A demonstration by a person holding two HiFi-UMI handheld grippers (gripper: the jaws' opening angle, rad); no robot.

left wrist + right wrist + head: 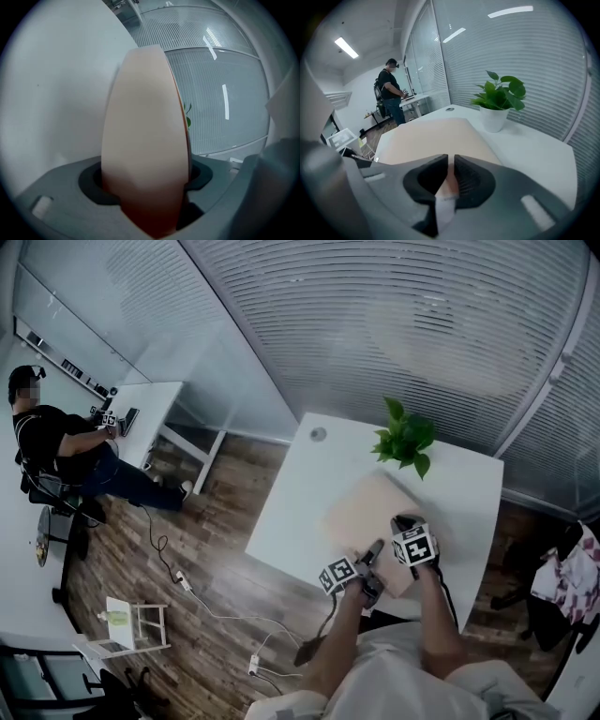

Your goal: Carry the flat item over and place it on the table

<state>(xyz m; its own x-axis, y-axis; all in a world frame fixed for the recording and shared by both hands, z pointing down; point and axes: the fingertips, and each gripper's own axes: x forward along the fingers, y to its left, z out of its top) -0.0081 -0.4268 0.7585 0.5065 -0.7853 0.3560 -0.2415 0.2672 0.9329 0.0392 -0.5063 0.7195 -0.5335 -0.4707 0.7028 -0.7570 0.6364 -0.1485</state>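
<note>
The flat item [375,507] is a thin beige-pink board lying on the white table [464,488], near its front edge. Both grippers are at the board's near edge. My left gripper [373,557] has its jaws wide, and the board [145,131] runs between them. Dark gaps show beside both pads of the left gripper [147,178]. My right gripper [403,523] is on the board's near right corner. In the right gripper view its jaws [451,176] pinch the thin edge of the board [431,136], which stretches flat across the table [534,145].
A potted green plant [405,439] [499,96] stands on the table just behind the board. A person [66,451] works at another white desk [145,409] at the far left. Cables [216,610] and a small white rack [131,624] lie on the wood floor. Glass walls with blinds enclose the back.
</note>
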